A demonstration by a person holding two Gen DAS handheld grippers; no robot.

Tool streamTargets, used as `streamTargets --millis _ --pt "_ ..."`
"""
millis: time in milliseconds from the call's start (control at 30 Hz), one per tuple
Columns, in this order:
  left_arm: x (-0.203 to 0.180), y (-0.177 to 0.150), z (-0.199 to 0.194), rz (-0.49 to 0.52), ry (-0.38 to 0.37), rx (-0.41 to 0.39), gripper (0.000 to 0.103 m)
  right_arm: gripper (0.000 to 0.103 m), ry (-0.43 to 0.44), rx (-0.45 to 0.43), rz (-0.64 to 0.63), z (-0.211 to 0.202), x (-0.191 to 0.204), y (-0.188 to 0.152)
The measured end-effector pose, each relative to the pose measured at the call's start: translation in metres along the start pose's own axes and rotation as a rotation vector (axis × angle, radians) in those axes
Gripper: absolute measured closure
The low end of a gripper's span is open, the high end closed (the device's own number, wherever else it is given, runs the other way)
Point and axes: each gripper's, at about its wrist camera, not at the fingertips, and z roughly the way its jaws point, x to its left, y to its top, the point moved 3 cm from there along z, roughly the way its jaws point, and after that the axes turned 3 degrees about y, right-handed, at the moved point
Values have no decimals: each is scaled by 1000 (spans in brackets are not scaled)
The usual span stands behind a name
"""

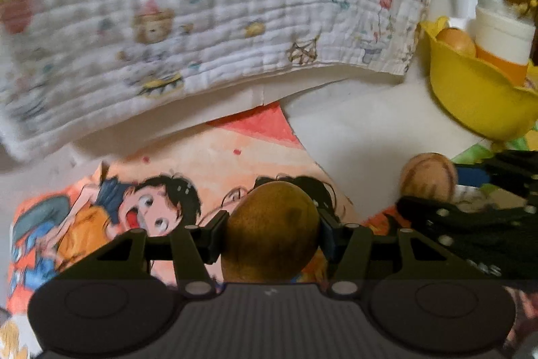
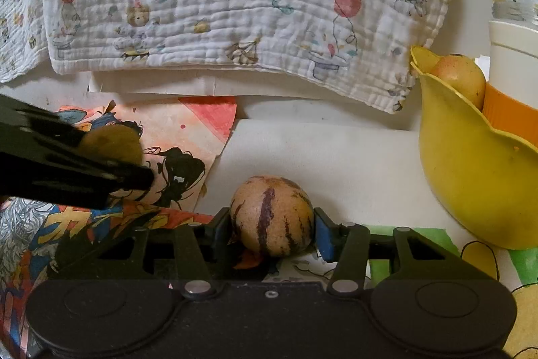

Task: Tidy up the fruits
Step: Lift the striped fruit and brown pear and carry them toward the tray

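My left gripper [image 1: 271, 229] holds a brown, fuzzy, egg-shaped kiwi fruit [image 1: 272, 231], its 2 pads pressed against the fruit's sides, above a colourful cartoon-printed paper sheet [image 1: 161, 190]. My right gripper [image 2: 271, 224] is clamped on a round, tan melon-like fruit with dark purple stripes [image 2: 272, 216], which sits squarely between the 2 blue-faced pads over the white tabletop [image 2: 336, 157].

Off to the right of both grippers stands a yellow plastic bowl with a wavy, petal-like rim [image 2: 470, 177], holding 1 yellowish-orange round fruit [image 2: 460, 79]. Behind it is a white cup with an orange band [image 2: 511, 73]. A white quilted cloth printed with bears and balloons [image 2: 235, 5] hangs across the back.

The left view shows the right gripper's black fingers beside the striped fruit, though blurred. The right view shows the stripes sharply, and catches the left gripper as a dark blurred shape with the kiwi at the left edge.
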Motion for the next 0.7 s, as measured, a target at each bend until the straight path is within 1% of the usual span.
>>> streamTargets --millis 100,200,300,333,533,700 --pt "7 -7 -23 -25 -10 -20 44 51 20 -12 -29 -4 5 3" --pt "10 -14 -45 -40 -23 -42 44 51 -18 -30 -76 -15 15 7" --pt "12 -22 -63 -46 -36 -53 44 51 34 -25 -46 -31 21 10" --pt "11 -24 -69 -46 -40 -54 44 51 39 -30 -49 -37 23 11" --pt "3 -32 -103 -54 -74 -73 44 51 74 -70 -74 -88 31 9" --pt "1 -44 -125 -94 -108 -73 44 51 75 -85 -96 -134 35 -8"
